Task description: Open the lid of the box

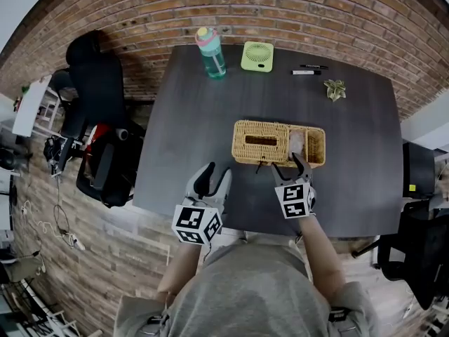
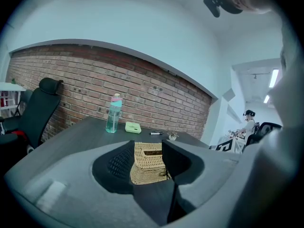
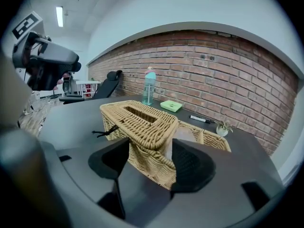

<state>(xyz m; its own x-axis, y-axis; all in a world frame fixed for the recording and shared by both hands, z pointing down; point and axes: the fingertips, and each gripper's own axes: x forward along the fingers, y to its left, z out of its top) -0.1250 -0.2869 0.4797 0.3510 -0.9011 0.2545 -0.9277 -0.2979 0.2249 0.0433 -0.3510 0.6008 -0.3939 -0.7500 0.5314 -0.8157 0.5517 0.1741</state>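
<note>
A woven wicker box [image 1: 278,144] lies in the middle of the dark table [image 1: 182,132]. Its slotted lid [image 1: 261,140] covers the left part, and the right end [image 1: 313,146] stands uncovered. A thin black cord [image 3: 105,131] hangs at the front wall. My right gripper [image 1: 292,168] is open at the box's near side. In the right gripper view [image 3: 151,156] the lid's [image 3: 140,118] near corner and the wall below it sit between the jaws. My left gripper [image 1: 212,181] is open and holds nothing, a short way to the left of the box [image 2: 149,163].
At the table's far edge stand a teal bottle [image 1: 211,53], a green fan [image 1: 257,56], two markers [image 1: 306,69] and a small plant [image 1: 334,89]. Black office chairs are to the left [image 1: 98,118] and right [image 1: 421,216]. A brick wall runs behind.
</note>
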